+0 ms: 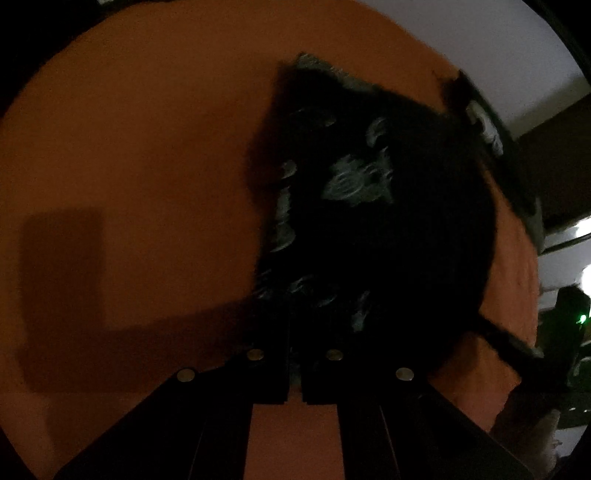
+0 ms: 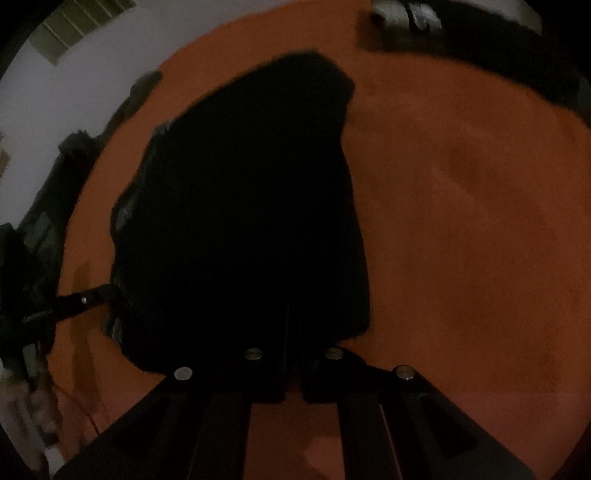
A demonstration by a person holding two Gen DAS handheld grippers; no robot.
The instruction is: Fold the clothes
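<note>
A black garment [image 1: 388, 229] with pale grey printed shapes lies on an orange cloth surface [image 1: 147, 147]. My left gripper [image 1: 294, 332] is shut on the garment's near edge, with patterned fabric showing in the slit between its fingers. The other gripper's finger [image 1: 506, 338] reaches in to the garment's right edge. In the right wrist view the same garment [image 2: 240, 203] looks plain black and spreads away from my right gripper [image 2: 293, 328], which is shut on its near edge. The left gripper [image 2: 79, 300] holds the garment's left side there. The dim light hides the folds.
More dark cloth [image 2: 480, 48] lies at the far right edge of the orange surface [image 2: 461, 221], with pale items [image 2: 399, 14] beside it. Pale wall [image 1: 498, 55] and dark furniture [image 1: 546, 166] lie beyond the edge. A small green light [image 1: 583, 318] glows at the right.
</note>
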